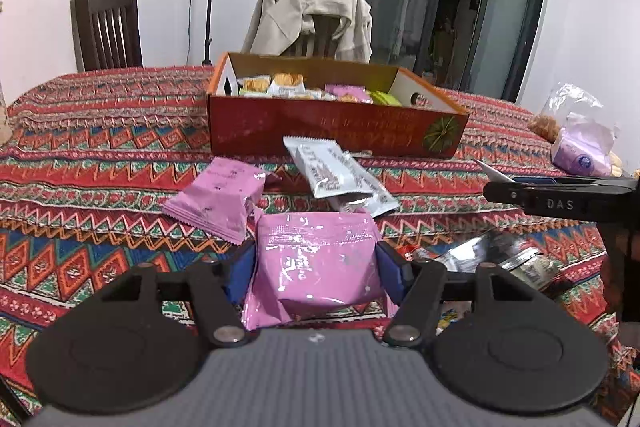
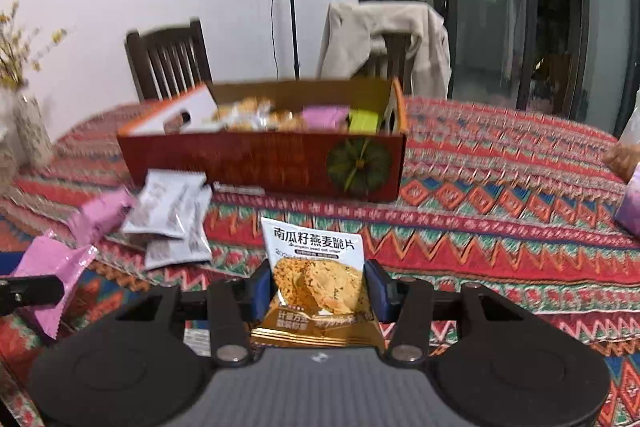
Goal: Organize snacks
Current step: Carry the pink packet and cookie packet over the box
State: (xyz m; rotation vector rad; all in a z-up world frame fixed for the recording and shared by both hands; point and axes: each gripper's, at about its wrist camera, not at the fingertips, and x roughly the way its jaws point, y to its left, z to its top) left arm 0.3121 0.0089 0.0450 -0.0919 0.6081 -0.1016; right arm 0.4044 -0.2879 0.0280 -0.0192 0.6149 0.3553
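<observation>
My left gripper [image 1: 316,269] is shut on a pink snack packet [image 1: 316,259], held just above the patterned cloth. My right gripper [image 2: 318,285] is shut on a white and orange oat crisp packet [image 2: 318,283], also lifted off the table. Ahead stands the open red snack box [image 1: 332,131] [image 2: 264,163] holding several orange, pink and green packets. On the cloth before the box lie another pink packet [image 1: 220,201] [image 2: 102,213] and two silver packets [image 1: 340,175] [image 2: 172,213]. In the left wrist view the right gripper's finger [image 1: 560,193] shows at the right edge.
The table wears a red zigzag cloth [image 1: 100,147]. A purple tissue pack in a clear bag [image 1: 580,147] sits at the right. A dark shiny wrapper [image 1: 500,259] lies near the left gripper. A vase [image 2: 28,131] stands at the left. Two chairs [image 1: 108,27] stand behind the table.
</observation>
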